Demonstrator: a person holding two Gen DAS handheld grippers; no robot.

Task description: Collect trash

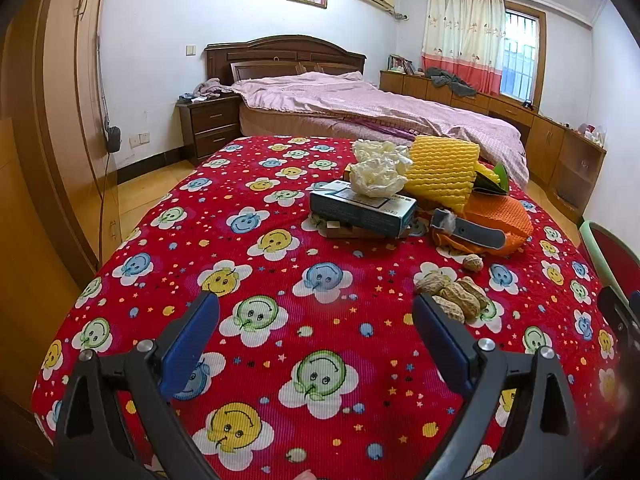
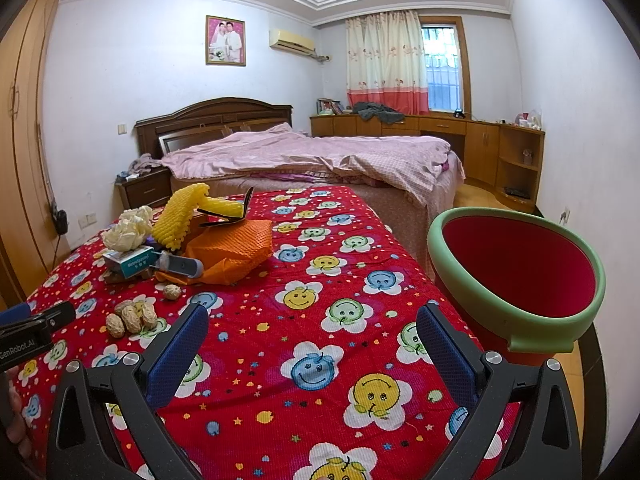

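Left tool [image 1: 316, 308] and right tool [image 2: 312, 316] are both hovering wide open, empty, above the table [image 1: 280, 208]; peanuts [image 1: 456, 290] are lying just beside the left.

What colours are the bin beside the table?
The bin is red with a pale green rim, clearest in the right wrist view.

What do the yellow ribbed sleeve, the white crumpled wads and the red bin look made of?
Yellow ribbed sleeve: likely matte foam fruit netting, with a bumpy mesh texture. White crumpled wads: probably tissue or thin paper, creased and dull. Red bin with green rim: seemingly smooth moulded plastic.
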